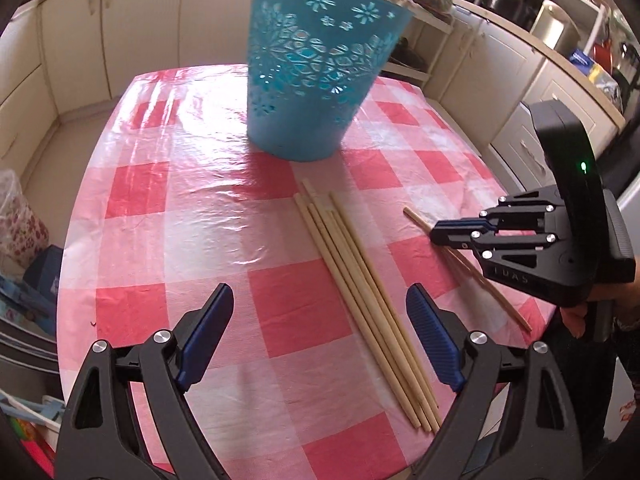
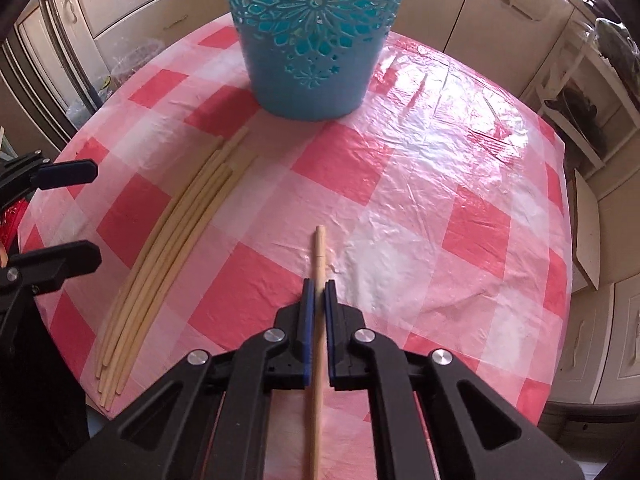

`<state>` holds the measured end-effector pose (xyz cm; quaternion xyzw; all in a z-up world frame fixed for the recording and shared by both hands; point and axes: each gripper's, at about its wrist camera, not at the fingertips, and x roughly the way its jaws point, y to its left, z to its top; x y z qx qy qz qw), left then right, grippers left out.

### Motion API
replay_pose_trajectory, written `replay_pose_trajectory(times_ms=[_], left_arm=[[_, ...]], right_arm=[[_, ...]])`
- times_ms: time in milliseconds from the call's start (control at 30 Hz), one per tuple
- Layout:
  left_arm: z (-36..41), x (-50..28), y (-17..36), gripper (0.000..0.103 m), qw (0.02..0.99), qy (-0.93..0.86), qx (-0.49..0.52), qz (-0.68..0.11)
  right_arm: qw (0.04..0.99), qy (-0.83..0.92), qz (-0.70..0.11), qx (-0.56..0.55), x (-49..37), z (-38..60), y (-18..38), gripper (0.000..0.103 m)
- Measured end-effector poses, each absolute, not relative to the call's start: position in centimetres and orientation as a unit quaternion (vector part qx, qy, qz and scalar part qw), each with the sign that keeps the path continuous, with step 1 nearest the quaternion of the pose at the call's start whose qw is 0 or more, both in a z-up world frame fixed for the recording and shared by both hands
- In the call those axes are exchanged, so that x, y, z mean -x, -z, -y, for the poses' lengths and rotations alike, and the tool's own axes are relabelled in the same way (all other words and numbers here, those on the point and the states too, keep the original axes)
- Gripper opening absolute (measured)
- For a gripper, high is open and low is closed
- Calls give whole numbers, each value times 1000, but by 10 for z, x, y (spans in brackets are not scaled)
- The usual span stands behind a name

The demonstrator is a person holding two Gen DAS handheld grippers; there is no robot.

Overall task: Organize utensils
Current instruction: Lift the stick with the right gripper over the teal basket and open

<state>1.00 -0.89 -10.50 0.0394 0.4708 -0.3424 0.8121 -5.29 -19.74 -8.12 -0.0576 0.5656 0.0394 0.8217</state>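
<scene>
This is a home kitchen. Cream cupboard doors with small handles run along the walls beyond the far edge of the surface, which wears a glossy pink-and-white checked plastic cloth of the household kind. Past its right edge a long worktop carries pots, a metal canister and packets, with drawers beneath. An open shelf unit stands off the far right corner, holding dark cookware. By the left edge sits a flower-printed bag. A steel fridge door shows at the far left.
</scene>
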Motion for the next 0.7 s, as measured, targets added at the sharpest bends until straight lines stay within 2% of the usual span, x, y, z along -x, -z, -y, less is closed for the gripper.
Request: replay_pose_trajectory(times_ms=[133, 367, 567, 700], left_arm=[[-2, -15, 105, 84, 822, 325, -17, -468], [-14, -23, 111, 84, 825, 297, 9, -480], [-12, -19, 105, 84, 833, 280, 14, -477], [-11, -16, 104, 84, 833, 275, 22, -480]], right_arm=[[840, -48, -540, -32, 58, 214, 69, 6], [903, -141, -333, -234, 88, 254, -33, 6], [945, -103, -180, -252, 36, 254, -112, 6], [963, -19, -119, -240, -14, 248, -131, 6]])
